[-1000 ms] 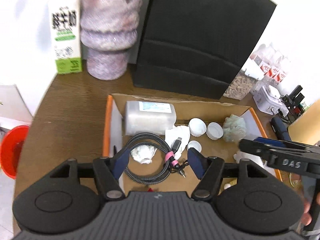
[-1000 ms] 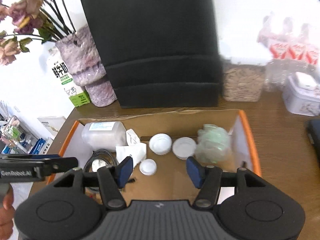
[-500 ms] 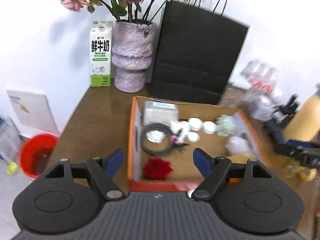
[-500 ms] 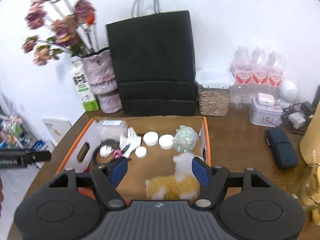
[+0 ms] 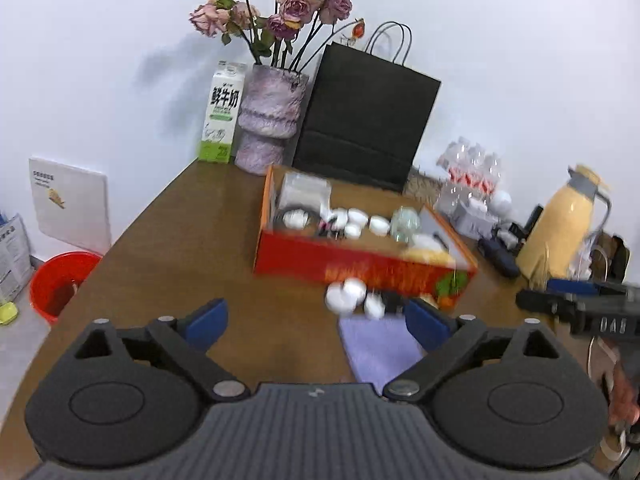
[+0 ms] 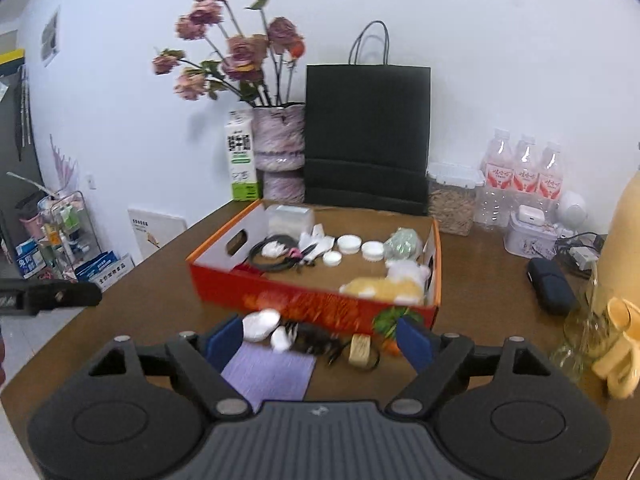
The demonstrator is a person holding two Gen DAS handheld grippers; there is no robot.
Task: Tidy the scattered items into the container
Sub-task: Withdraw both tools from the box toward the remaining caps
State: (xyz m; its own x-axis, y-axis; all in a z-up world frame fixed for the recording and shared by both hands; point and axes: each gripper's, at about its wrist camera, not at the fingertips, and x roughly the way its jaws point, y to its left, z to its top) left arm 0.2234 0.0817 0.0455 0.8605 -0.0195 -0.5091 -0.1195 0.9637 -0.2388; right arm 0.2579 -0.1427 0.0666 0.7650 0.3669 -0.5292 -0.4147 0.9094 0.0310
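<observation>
The box [image 6: 312,300], an open orange-red carton, sits mid-frame in the right wrist view on the brown table [image 6: 492,288], beyond both sets of jaws and not between them. Inside it lie a clear tub [image 6: 289,220] at the back left, a coiled cable [image 6: 272,258], white caps [image 6: 348,243], a green wad [image 6: 402,242] and a plush toy [image 6: 384,286] at the front right.

Just before its near wall lie the loose things: white lumps [image 6: 262,326], a dark tangle [image 6: 316,340], a tan block [image 6: 359,347] and a purple cloth [image 6: 268,372].

In the right wrist view these lie low in the frame, in the gap ahead of the right gripper [image 6: 320,340], whose jaws have just been opening and stand wide, pressing on nothing. In the left wrist view the white lumps [image 5: 346,298] and purple cloth [image 5: 380,350] lie toward the right finger of the left gripper [image 5: 316,318]; its jaws too have just been opening, stand wide and hold nothing.

Behind the box stand a black bag [image 6: 366,136], a vase [image 6: 278,152] of flowers and a milk carton [image 6: 241,156].
</observation>
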